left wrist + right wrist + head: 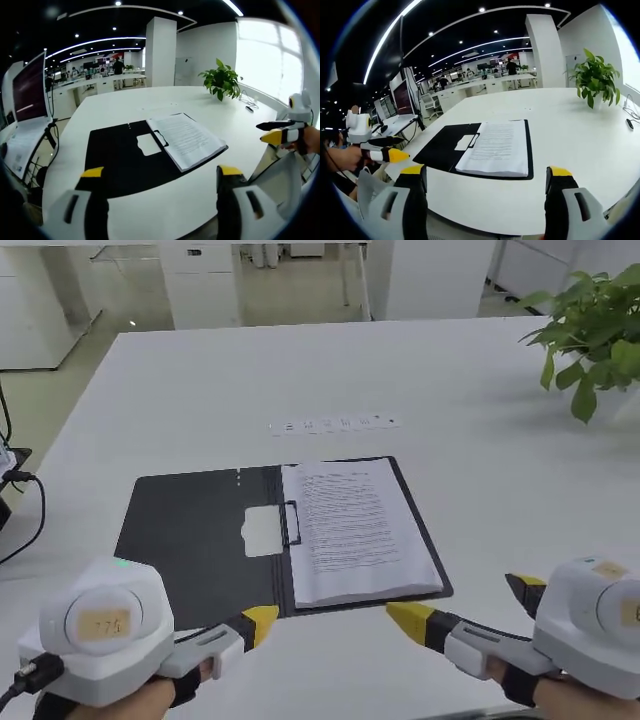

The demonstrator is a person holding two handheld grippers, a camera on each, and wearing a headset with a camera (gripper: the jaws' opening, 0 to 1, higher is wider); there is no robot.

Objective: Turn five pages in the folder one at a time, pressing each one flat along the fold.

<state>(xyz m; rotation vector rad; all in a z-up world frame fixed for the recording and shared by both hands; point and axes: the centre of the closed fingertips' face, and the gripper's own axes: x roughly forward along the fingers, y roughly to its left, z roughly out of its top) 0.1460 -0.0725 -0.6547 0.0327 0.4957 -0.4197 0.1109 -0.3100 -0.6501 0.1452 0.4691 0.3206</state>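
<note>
The black folder (190, 535) lies open on the white table, its left cover bare apart from a white pocket (262, 530). A stack of printed pages (355, 525) rests on its right half under a clip at the fold. My left gripper (250, 628) hovers near the folder's front left edge, open with nothing between its jaws (161, 172). Off the front right corner, my right gripper (465, 602) is also open and empty (485, 171). Both are in front of the folder (115, 155) and the pages (497, 145), and neither touches them.
A potted plant (595, 330) stands at the table's far right. A row of sockets (335, 424) is set into the table behind the folder. Cables (20, 490) hang off the left edge. Office desks and a pillar stand beyond.
</note>
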